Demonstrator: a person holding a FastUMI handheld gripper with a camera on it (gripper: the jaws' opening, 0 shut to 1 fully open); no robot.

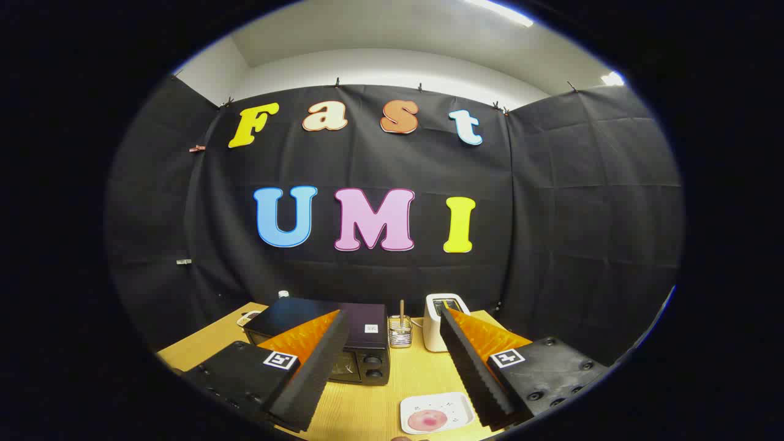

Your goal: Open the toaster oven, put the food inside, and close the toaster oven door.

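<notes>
Wooden table (416, 373) in black-draped booth: toaster oven (343, 343) beyond left finger, door apparently shut, food (427, 420) on white plate (453, 405) between the fingers, gripper (392, 367) spread wide and empty, so every step seems left; open tabletop ahead, glass jar (400, 332) and white appliance (442, 321) crowding oven's right.

Glossy dark toaster oven (343, 343) sitting on smooth wood-grain table (416, 373), glossy white plate (436, 411), clear glass jar (400, 331), gripper (392, 361) fingers spreading apart, showing ridged foam-like pads (474, 373).
</notes>
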